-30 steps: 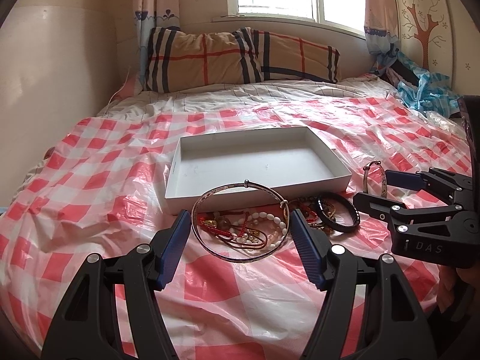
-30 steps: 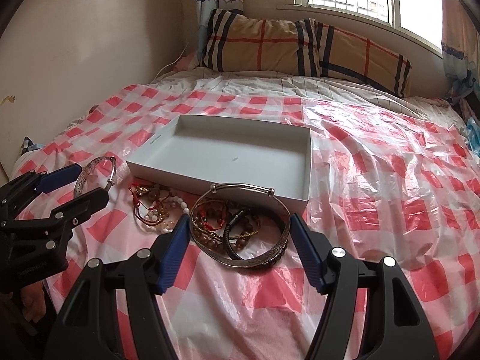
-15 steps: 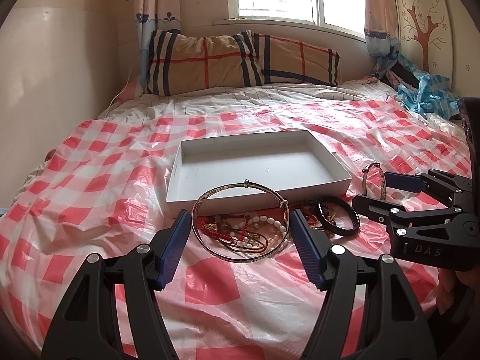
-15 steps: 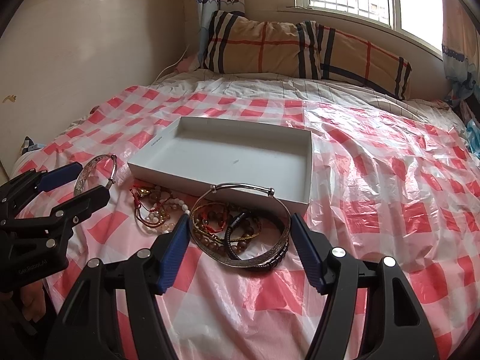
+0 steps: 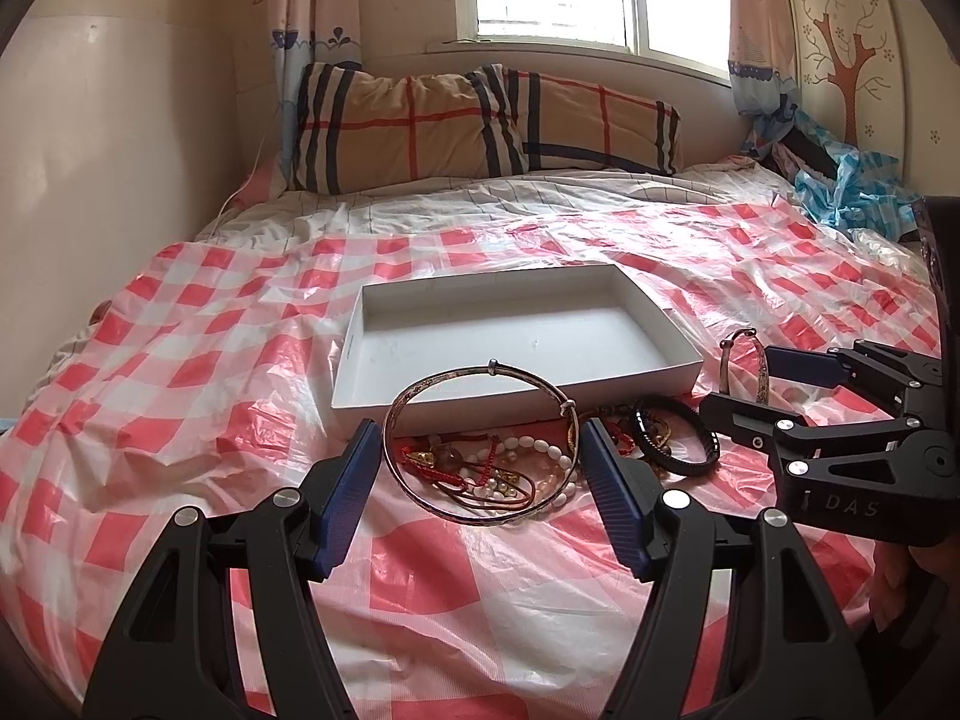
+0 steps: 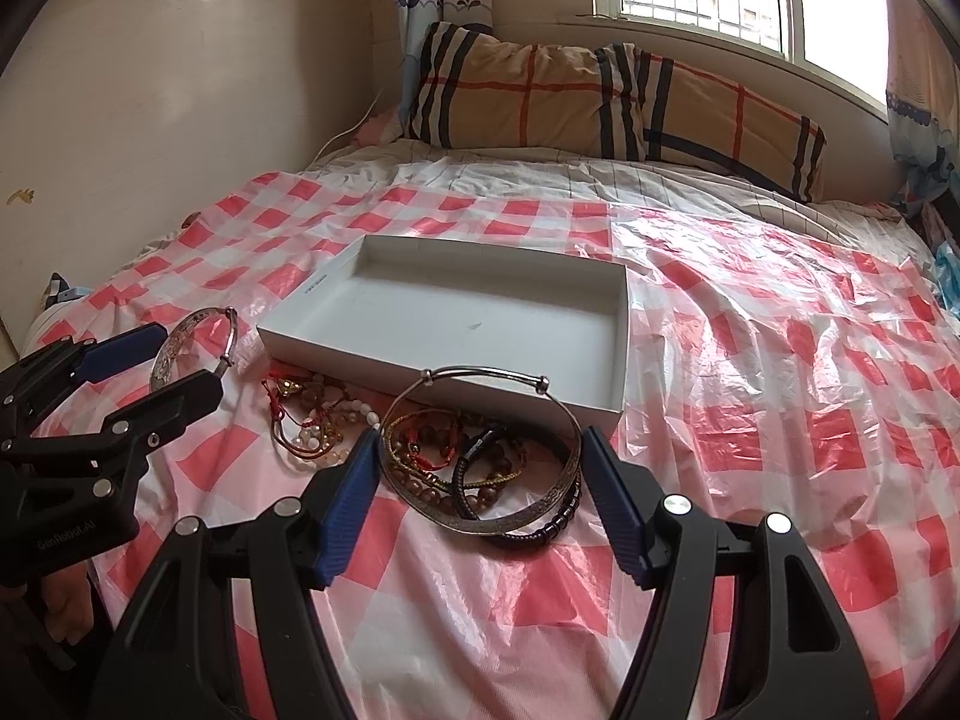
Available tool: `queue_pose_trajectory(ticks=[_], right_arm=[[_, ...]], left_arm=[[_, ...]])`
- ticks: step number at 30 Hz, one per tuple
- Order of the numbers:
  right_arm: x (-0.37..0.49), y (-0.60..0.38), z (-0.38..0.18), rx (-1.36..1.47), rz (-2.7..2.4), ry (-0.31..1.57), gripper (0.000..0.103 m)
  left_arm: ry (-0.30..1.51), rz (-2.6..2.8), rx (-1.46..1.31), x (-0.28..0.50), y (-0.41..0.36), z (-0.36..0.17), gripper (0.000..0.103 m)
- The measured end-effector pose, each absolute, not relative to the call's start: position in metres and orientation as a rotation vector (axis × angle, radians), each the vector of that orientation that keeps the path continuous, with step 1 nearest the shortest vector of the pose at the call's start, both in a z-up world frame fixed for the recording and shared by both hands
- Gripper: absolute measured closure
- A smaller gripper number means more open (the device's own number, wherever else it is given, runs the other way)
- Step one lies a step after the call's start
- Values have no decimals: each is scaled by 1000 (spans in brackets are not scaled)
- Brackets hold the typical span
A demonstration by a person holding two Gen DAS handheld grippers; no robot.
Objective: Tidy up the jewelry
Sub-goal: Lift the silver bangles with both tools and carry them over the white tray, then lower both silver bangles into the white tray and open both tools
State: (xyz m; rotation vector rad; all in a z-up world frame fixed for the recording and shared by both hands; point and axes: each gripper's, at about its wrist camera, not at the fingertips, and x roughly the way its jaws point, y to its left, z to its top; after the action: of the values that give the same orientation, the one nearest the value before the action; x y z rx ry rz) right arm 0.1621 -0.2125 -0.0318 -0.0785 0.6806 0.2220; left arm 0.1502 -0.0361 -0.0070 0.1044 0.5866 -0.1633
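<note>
Left wrist view: the left gripper (image 5: 482,468) holds a silver bangle (image 5: 480,441) across its width, blue pads pressed to the rim, lifted clear above a tangle of beads and red cord (image 5: 498,468) on the checked plastic sheet (image 5: 180,420). The empty white tray (image 5: 372,414) sits just beyond, evidently the destination.

Right wrist view: the right gripper (image 6: 480,474) likewise clamps a second silver bangle (image 6: 480,450) by its sides, over brown bead strands (image 6: 432,456) and a dark bracelet (image 6: 540,531). Each grip across the hoop probably keeps the bangle from tipping on its way to the tray (image 6: 282,333).
</note>
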Motion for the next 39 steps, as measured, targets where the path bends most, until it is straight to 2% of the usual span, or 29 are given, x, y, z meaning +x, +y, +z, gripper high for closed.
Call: queue_pose_trajectory(ticks=[21,39], right_arm=[[198,-211,-30,-68,235,700,37],[286,-193,-53,-108,244,769,37]], left_arm=[[585,-161,84,178,-41,0,39],[609,-121,49,248,-53,-11,39]])
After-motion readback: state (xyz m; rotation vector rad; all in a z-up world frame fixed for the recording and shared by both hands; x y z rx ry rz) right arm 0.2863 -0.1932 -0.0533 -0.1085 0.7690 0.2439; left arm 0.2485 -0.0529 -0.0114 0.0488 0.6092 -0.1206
